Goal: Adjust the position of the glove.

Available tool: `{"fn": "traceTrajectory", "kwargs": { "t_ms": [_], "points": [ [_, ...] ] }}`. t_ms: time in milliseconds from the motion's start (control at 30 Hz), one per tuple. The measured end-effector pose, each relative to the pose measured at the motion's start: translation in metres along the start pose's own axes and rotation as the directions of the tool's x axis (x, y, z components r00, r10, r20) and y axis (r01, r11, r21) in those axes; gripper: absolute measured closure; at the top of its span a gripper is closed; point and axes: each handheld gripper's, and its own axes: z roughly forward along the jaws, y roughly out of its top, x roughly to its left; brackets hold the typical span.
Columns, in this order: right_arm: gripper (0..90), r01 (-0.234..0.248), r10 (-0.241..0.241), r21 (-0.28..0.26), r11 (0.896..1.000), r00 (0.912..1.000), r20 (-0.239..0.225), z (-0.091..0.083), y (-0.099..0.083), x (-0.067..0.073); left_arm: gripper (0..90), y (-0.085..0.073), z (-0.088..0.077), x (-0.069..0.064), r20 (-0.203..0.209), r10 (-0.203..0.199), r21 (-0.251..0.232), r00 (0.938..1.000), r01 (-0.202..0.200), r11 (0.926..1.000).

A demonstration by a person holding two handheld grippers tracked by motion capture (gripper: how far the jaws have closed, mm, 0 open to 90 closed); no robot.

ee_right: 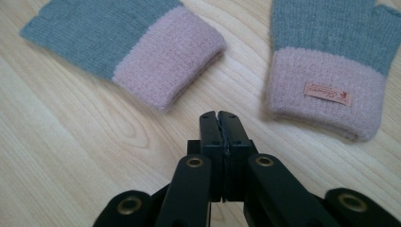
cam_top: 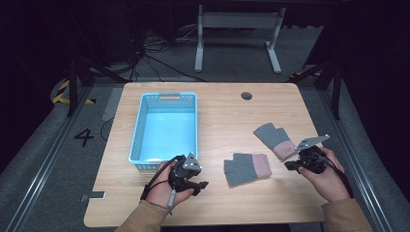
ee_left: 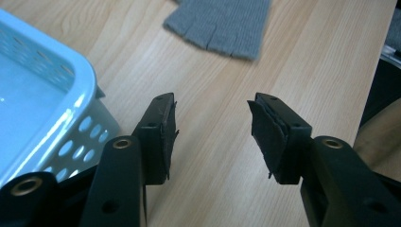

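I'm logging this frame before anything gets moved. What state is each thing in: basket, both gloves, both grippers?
Blue basket: upright, empty.
Near glove: lying flat on the table, untouched.
Far glove: lying flat, label up, untouched.
Left gripper: open, holding nothing, beside the basket's corner.
Right gripper: shut, empty, just short of the two pink cuffs.

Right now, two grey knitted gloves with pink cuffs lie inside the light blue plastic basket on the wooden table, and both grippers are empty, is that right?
Not quite. The high view shows the light blue plastic basket with nothing in it; both grey knitted gloves with pink cuffs lie on the wooden table to its right. The rest holds: the left gripper and the right gripper hold nothing.
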Motion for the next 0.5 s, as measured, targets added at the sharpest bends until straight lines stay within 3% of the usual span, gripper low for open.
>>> {"fn": "traceTrajectory", "kwargs": {
  "t_ms": [267, 500],
  "points": [
    [90.0, 0.007, -0.006, -0.056, 0.998, 0.9999, 0.012, 0.0056, 0.0016, 0.0026, 60.3, 0.0020, -0.0037, -0.0003, 0.026, 0.011, -0.040, 0.9996, -0.010, 0.9992],
    [90.0, 0.021, -0.021, -0.061, 0.998, 0.9997, -0.008, 0.0093, 0.0045, 0.0077, 61.4, 0.0018, -0.0037, -0.0004, 0.049, 0.008, -0.040, 0.9988, -0.006, 0.9992]
  ]
}}
